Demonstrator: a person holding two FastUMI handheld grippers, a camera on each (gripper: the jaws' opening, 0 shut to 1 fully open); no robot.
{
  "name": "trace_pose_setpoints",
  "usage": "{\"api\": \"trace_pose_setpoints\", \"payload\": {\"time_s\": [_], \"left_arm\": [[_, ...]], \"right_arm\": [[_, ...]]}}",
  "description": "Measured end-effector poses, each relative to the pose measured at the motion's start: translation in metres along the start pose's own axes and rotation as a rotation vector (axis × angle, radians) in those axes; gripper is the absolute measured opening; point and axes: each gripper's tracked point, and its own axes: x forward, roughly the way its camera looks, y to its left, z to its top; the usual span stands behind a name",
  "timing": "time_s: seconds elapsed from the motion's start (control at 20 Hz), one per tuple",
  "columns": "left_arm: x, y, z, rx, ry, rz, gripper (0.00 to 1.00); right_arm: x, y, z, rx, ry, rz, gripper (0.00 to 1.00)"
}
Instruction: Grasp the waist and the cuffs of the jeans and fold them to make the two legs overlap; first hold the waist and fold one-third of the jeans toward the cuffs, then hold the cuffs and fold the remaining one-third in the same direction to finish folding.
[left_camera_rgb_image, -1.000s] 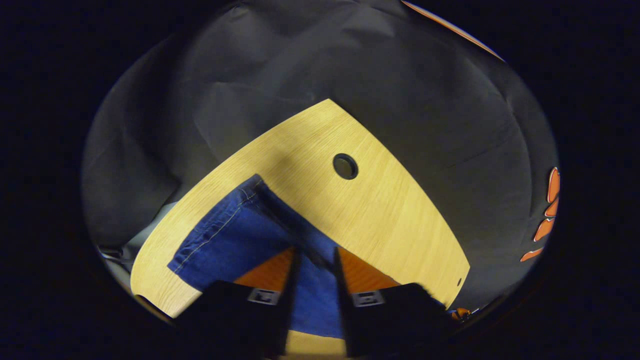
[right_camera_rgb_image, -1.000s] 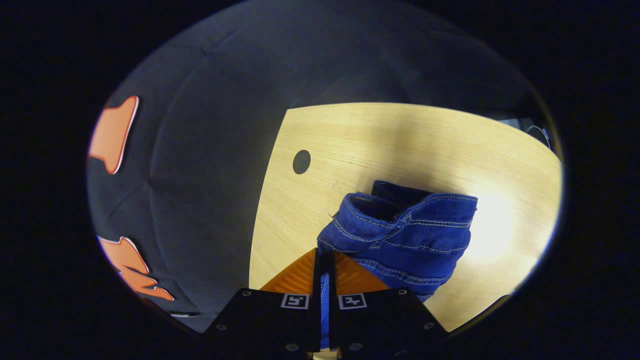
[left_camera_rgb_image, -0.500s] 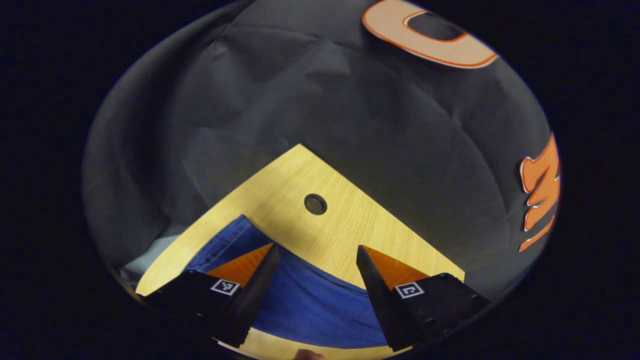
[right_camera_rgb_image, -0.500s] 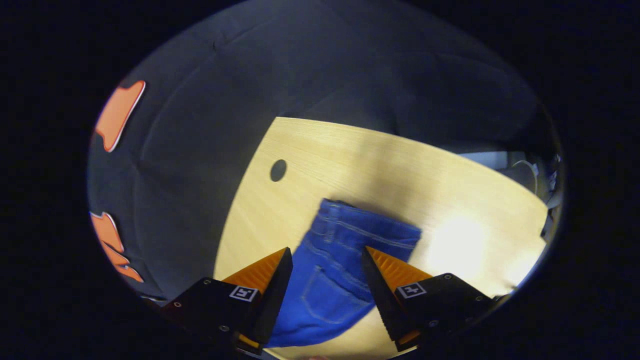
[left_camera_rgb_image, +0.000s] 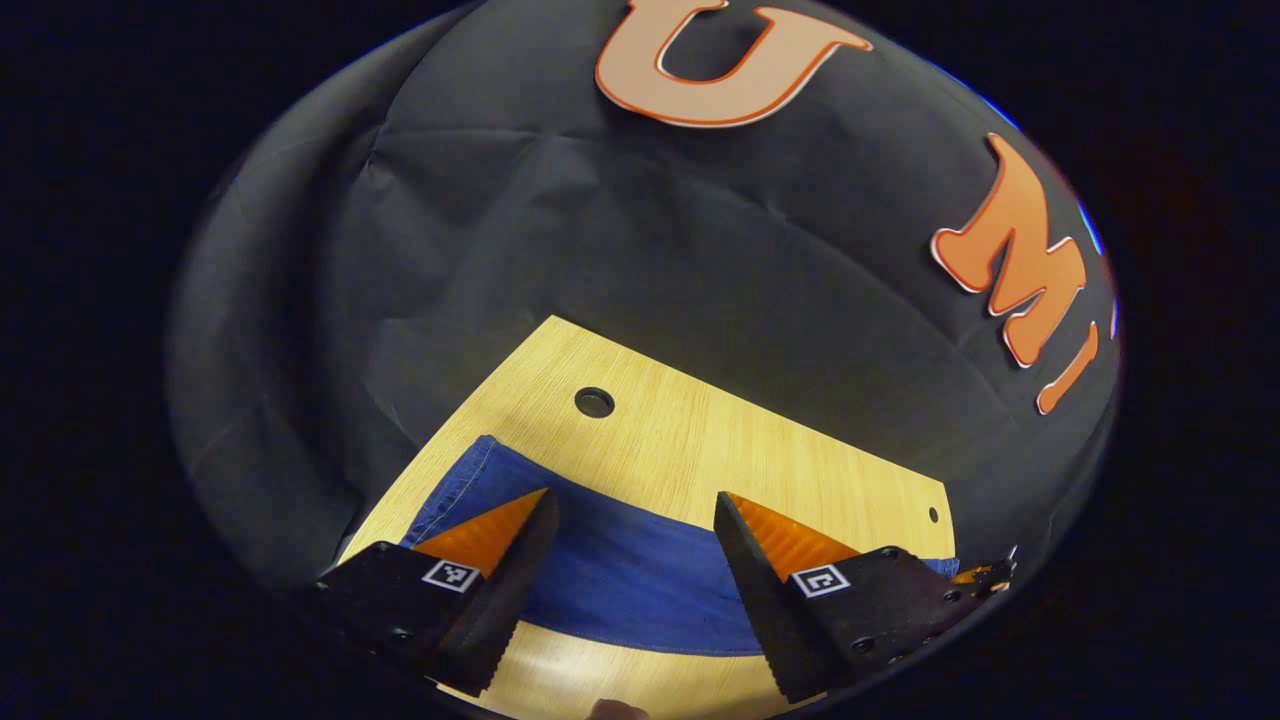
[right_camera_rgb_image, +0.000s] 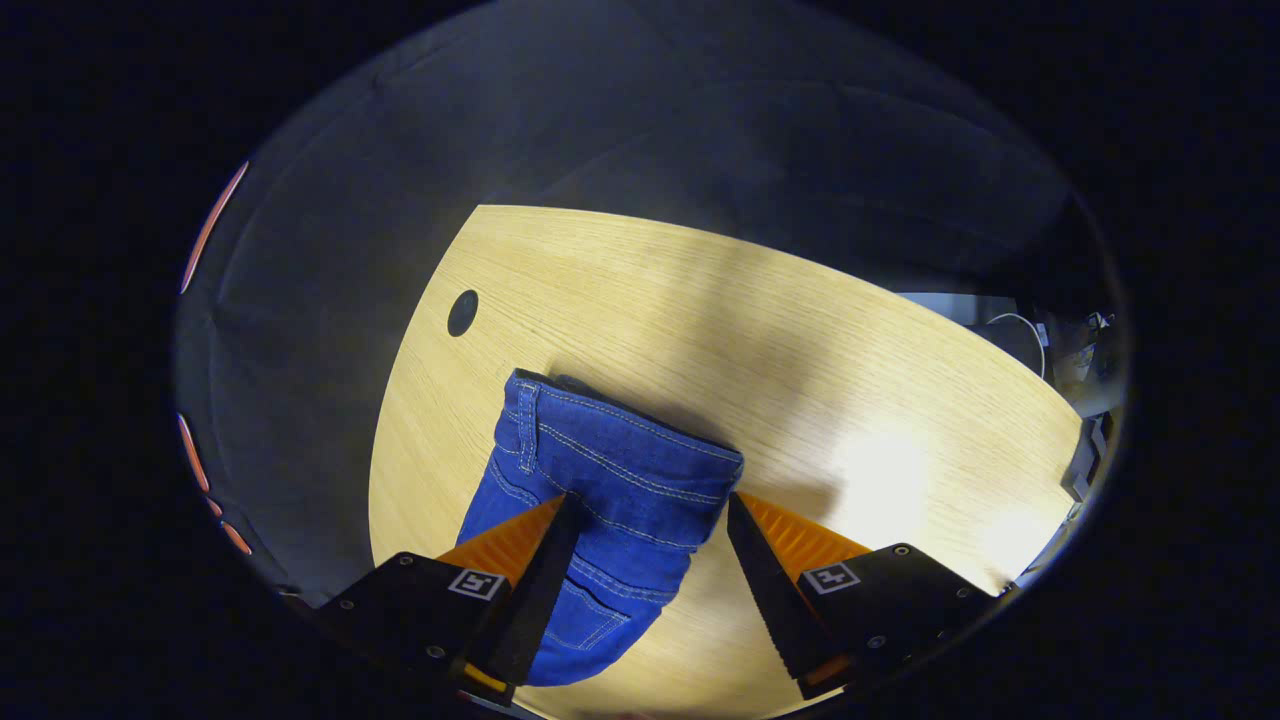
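You find no readable text, brand or number here: the small square black-and-white markers (left_camera_rgb_image: 449, 575) on each gripper's fingers are coded patterns rather than words, and any tag on the jeans (right_camera_rgb_image: 600, 520) seems too small to make out.

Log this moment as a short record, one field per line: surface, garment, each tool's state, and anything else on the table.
surface: wooden table
garment: blue jeans lying folded on the table, waistband and back pocket facing up
left tool: open, above the jeans, holding nothing
right tool: open, above the jeans, holding nothing
table feature: round hole near the edge, beyond the jeans
backdrop: black cloth wall
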Motion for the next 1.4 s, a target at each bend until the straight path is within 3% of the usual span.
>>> {"api": "trace_pose_setpoints", "payload": {"time_s": [0.15, 0.3, 0.35, 0.4, 0.45, 0.6, 0.65, 0.7, 1.0, 1.15, 1.4], "left_arm": [[-0.029, -0.003, -0.002, -0.007, -0.040, -0.003, 0.94], [-0.050, 0.003, -0.013, -0.018, -0.057, 0.004, 0.97], [-0.053, 0.004, -0.018, -0.017, -0.053, 0.012, 0.97], [-0.058, 0.006, -0.023, -0.020, -0.054, 0.019, 0.97], [-0.062, 0.008, -0.027, -0.025, -0.053, 0.018, 0.97], [-0.071, 0.015, -0.033, -0.053, -0.065, 0.015, 0.97], [-0.072, 0.019, -0.032, -0.056, -0.071, 0.016, 0.97], [-0.075, 0.020, -0.033, -0.057, -0.076, 0.015, 0.97], [-0.082, 0.034, -0.028, -0.029, -0.101, 0.026, 0.97], [-0.083, 0.052, -0.033, -0.039, -0.094, 0.047, 0.97], [-0.080, 0.096, -0.043, -0.107, -0.069, 0.073, 0.97]], "right_arm": [[0.008, -0.001, -0.001, -0.057, -0.022, -0.019, 0.91], [0.014, 0.006, -0.003, -0.111, -0.046, 0.009, 0.55], [0.012, 0.015, -0.005, -0.129, -0.053, 0.035, 0.39], [0.003, 0.018, -0.002, -0.131, -0.077, 0.047, 0.39], [-0.004, 0.029, -0.001, -0.103, -0.112, 0.071, 0.21], [-0.041, 0.058, -0.008, -0.180, -0.155, 0.161, 0.20], [-0.052, 0.067, -0.011, -0.212, -0.175, 0.181, 0.14], [-0.062, 0.081, -0.012, -0.231, -0.193, 0.205, 0.20], [-0.129, 0.143, -0.041, -0.326, -0.239, 0.343, 0.20], [-0.154, 0.184, -0.076, -0.396, -0.228, 0.422, 0.20], [-0.166, 0.248, -0.147, -0.533, -0.199, 0.476, 0.20]]}}
